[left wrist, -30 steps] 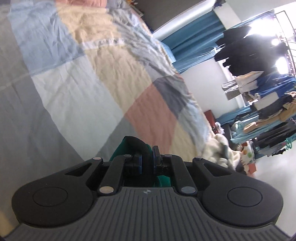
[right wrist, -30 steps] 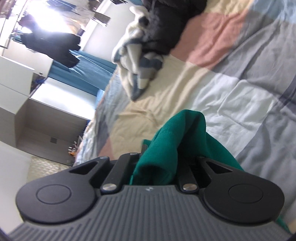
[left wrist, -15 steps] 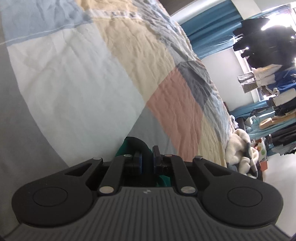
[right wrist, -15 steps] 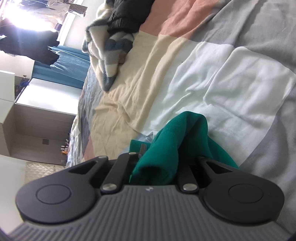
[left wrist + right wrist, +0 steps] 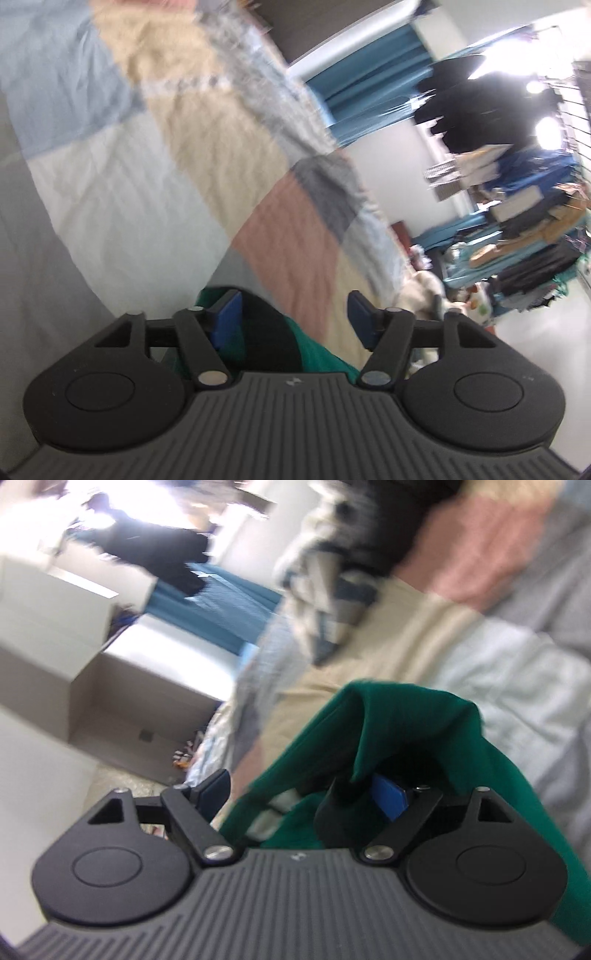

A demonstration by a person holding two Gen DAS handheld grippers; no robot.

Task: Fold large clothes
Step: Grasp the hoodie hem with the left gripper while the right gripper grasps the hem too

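Note:
A dark green garment (image 5: 314, 354) lies on the patchwork bed cover (image 5: 122, 206) under my left gripper (image 5: 293, 315). The left jaws stand wide open with the cloth loose between them. In the right wrist view the green garment (image 5: 399, 738) is bunched in a raised fold between the jaws of my right gripper (image 5: 306, 790). The right jaws are open too, and the fold drapes over the right finger (image 5: 388, 797). Both views are blurred by motion.
A heap of white, striped and black clothes (image 5: 332, 587) lies further along the bed. It also shows in the left wrist view (image 5: 424, 291). Blue curtains (image 5: 354, 85), hanging dark clothes (image 5: 480, 96) and a white cabinet (image 5: 74, 620) stand beyond the bed.
Both grippers were shut on the green garment and now both have opened. The cloth has slipped loose between the jaws. Both cameras are swinging.

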